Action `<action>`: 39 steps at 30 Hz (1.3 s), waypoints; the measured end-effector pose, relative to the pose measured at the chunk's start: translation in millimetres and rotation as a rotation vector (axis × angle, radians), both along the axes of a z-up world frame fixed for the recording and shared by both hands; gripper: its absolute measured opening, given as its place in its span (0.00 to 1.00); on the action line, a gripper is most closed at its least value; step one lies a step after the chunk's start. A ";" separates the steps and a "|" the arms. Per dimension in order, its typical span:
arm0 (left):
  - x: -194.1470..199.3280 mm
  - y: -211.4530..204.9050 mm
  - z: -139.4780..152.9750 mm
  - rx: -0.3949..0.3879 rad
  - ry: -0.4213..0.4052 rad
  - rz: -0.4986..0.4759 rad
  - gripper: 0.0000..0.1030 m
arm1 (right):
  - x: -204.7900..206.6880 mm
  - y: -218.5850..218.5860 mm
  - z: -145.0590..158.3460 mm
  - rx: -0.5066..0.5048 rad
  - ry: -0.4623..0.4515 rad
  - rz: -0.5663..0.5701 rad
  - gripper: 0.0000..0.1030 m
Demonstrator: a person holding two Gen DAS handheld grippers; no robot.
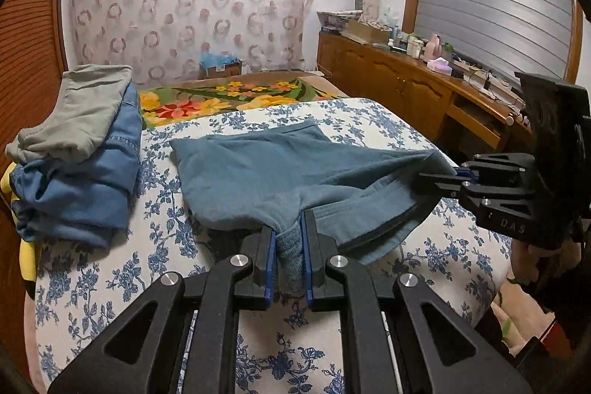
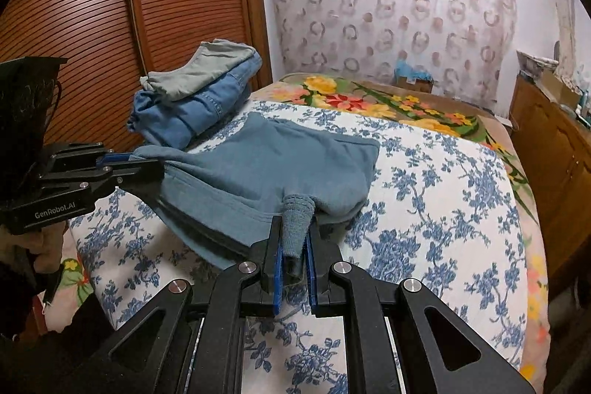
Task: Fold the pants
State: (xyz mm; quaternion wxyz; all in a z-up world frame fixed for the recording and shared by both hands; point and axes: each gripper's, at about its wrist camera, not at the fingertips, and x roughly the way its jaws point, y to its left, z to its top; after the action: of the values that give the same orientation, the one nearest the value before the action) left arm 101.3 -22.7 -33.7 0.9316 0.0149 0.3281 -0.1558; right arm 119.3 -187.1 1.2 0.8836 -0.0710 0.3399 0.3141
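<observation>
The teal pants are lying folded over on the blue-flowered bed cover, near the stacked clothes at its far corner. The left tool is clenching a bunched edge of the fabric, and the right tool is clenching another edge. How many layers each is pinching is hidden between the pads. Only part of a hand is showing.

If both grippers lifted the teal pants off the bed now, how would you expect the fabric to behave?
Probably floppy: the teal pants already sag and bunch between the left gripper and right gripper. Likely light, since small pinches hold them. Unlikely to slip: the knit looks textured and is wadded between the fingers.
</observation>
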 end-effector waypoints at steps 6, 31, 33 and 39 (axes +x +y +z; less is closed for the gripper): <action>-12.3 0.9 -6.1 -0.012 0.010 0.000 0.12 | -5.0 -3.3 -5.7 0.030 0.024 -0.001 0.10; -97.0 4.2 -13.2 -0.055 0.049 -0.066 0.12 | -90.6 -25.7 -3.5 0.080 0.091 0.027 0.10; -101.2 4.8 -9.9 -0.059 0.047 -0.072 0.12 | -96.9 -27.9 -1.3 0.081 0.093 0.034 0.10; -90.5 9.3 -20.4 -0.068 0.080 -0.074 0.12 | -95.0 -28.2 -0.9 0.075 0.098 0.046 0.10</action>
State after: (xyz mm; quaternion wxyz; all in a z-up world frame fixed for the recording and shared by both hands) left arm 10.8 -13.5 -54.1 0.9113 -0.0108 0.3588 -0.2016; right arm 24.3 -215.3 0.3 0.8604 -0.0302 0.3689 0.3502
